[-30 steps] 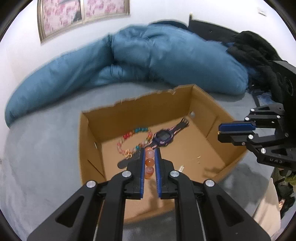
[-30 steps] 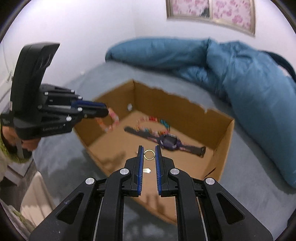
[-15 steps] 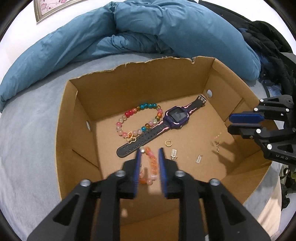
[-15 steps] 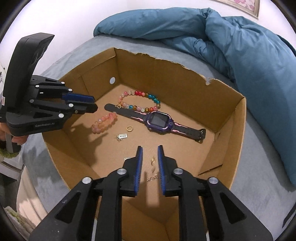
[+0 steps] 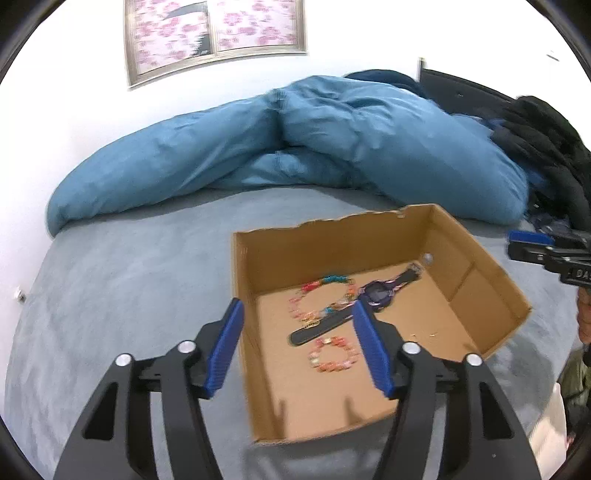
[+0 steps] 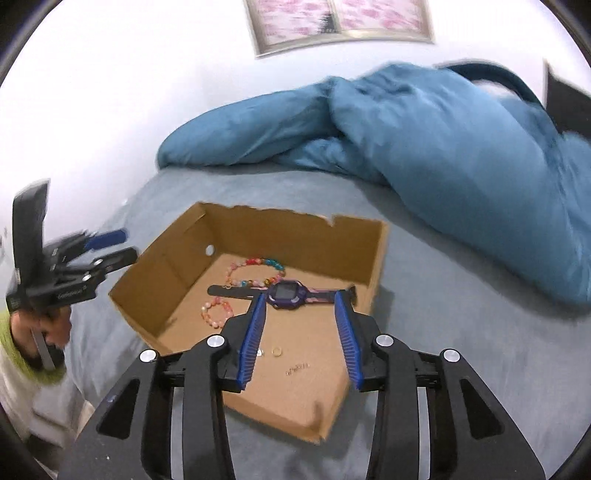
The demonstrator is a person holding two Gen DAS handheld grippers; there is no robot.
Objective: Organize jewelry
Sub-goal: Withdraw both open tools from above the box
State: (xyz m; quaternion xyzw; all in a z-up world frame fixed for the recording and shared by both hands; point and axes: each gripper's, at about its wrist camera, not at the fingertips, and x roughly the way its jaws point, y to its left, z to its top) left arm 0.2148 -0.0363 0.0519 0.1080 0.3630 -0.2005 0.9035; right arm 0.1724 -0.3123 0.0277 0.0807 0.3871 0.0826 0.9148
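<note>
An open cardboard box (image 5: 332, 236) (image 6: 376, 258) rests on the grey bed. On its floor lie a purple watch (image 5: 376, 295) (image 6: 286, 291), a multicoloured bead bracelet (image 5: 321, 295) (image 6: 255, 271), an orange-pink bead bracelet (image 5: 332, 356) (image 6: 216, 314), a gold ring (image 6: 276, 351) and small gold pieces (image 6: 297, 368) (image 5: 424, 335). My left gripper (image 5: 297, 314) hovers over the box's near left wall, its jaws opening with nothing held. My right gripper (image 6: 299, 297) hangs above the box's near side, its jaws also opening and empty.
A rumpled blue duvet (image 5: 295, 147) (image 6: 424, 140) lies behind the box. Dark clothing (image 5: 546, 147) is piled at the far right. A framed floral picture (image 5: 214, 33) hangs on the white wall. A person's hand (image 6: 51, 325) grips the left tool.
Both grippers let go of their jewellery into the box, opened wider and drew back and up. The orange-pink bracelet and the ring now lie on the box floor.
</note>
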